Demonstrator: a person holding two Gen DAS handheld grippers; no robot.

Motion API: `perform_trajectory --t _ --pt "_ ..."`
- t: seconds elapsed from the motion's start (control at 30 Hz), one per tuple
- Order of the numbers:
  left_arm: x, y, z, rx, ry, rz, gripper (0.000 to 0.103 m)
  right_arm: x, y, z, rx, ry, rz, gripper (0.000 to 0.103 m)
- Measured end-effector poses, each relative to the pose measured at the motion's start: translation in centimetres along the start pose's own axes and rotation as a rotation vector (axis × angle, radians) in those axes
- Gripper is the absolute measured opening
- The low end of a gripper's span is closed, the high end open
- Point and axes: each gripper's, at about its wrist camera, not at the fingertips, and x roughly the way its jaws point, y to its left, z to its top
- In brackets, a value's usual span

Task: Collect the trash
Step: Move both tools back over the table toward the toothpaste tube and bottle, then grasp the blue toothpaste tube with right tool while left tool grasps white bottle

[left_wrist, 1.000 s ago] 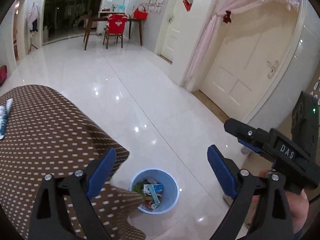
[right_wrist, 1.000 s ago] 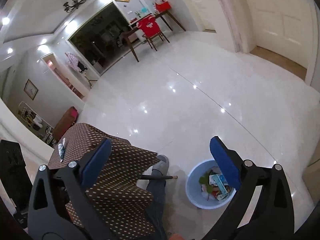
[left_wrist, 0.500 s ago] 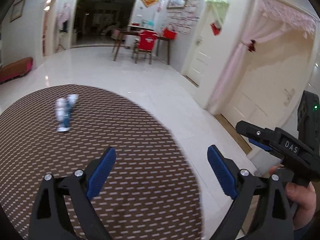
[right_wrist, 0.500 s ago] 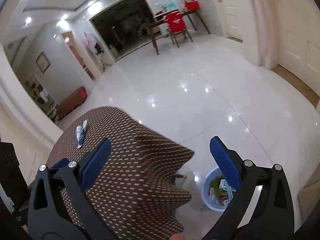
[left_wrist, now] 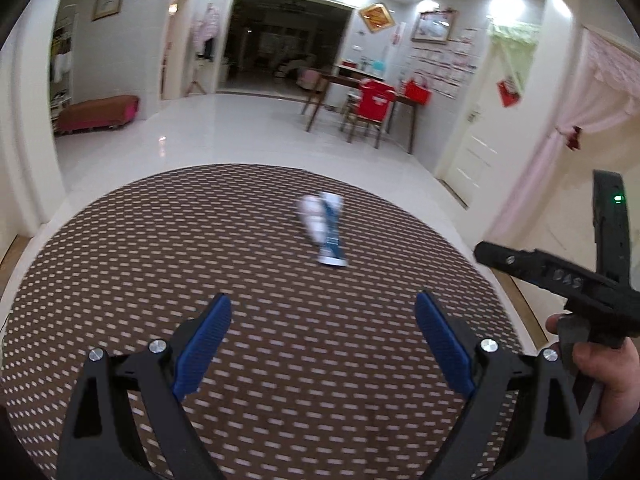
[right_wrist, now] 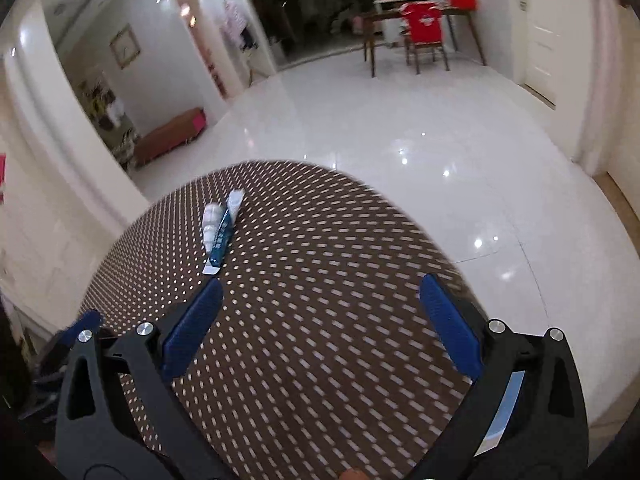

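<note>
Two empty claws over a round bench with trash on it.

Left wrist view: the left claw is spread wide, empty; blue-white wrappers lie ahead on the dotted brown bench.
Right wrist view: the right claw is likewise released; the wrappers lie ahead-left.

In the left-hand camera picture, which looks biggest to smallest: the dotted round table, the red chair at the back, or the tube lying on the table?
1. Dotted round table, by far the largest.
2. Red chair.
3. Blue-and-white tube.

The chair and tube look nearly alike; the chair stands much farther away, so that order is unsure.
</note>
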Motion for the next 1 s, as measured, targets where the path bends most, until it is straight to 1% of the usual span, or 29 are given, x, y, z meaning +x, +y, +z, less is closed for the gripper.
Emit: perform_trajectory --t 0.13,0.3,0.37,0.4,0.43,0.53,0.67,0.7,0.73,0.77,0.8,0.83,0.9,0.93,1.0 --pt "0.5 3.2 0.6 -0.042 0.005 0.035 0.091 4.7 3.6 1.1 -0.079 0.050 -0.016 0.097" --pt "1.9 5.8 1.3 -0.063 0.034 0.057 0.091 9.0 6.5 2.5 -0.124 0.090 -0.007 0.097" --pt "2.6 6.4 1.7 -0.065 0.045 0.060 0.091 10.6 7.3 2.7 -0.155 0.107 -0.025 0.096" --pt "2.9 6.8 2.0 -0.065 0.049 0.064 0.091 11.3 7.6 2.8 -0.163 0.114 -0.029 0.090" --pt "3.3 7.0 2.3 -0.064 0.052 0.066 0.091 12.2 8.0 2.9 -0.172 0.129 -0.030 0.082" --pt "4.3 7.6 3.3 -0.063 0.058 0.071 0.091 13.5 8.7 2.9 -0.208 0.140 -0.047 0.075" --pt "5.6 8.2 4.2 -0.059 0.073 0.079 0.091 14.6 10.2 2.8 -0.296 0.125 -0.113 0.065" --pt "5.9 8.3 4.4 -0.053 0.082 0.084 0.091 14.7 10.4 2.8 -0.310 0.118 -0.108 0.058" --pt "6.2 8.4 4.5 -0.048 0.085 0.087 0.091 14.8 10.7 2.8 -0.324 0.113 -0.095 0.046" --pt "6.5 7.8 4.4 -0.040 0.089 0.093 0.091 14.8 10.9 2.7 -0.339 0.108 -0.091 0.037" --pt "6.7 7.7 4.8 -0.029 0.094 0.095 0.091 14.7 11.0 2.7 -0.341 0.105 -0.084 0.022" --pt "6.8 7.5 5.3 -0.018 0.093 0.092 0.091 14.6 10.9 2.6 -0.337 0.105 -0.081 0.012" --pt "7.2 7.0 6.1 0.007 0.091 0.087 0.091 14.0 9.8 2.5 -0.296 0.105 -0.043 0.011" --pt "7.7 6.5 6.8 0.036 0.093 0.094 0.091 13.7 9.1 2.3 -0.272 0.100 -0.026 0.011" --pt "8.8 5.6 7.8 0.077 0.104 0.090 0.091 12.7 7.8 2.4 -0.220 0.063 0.022 0.011"
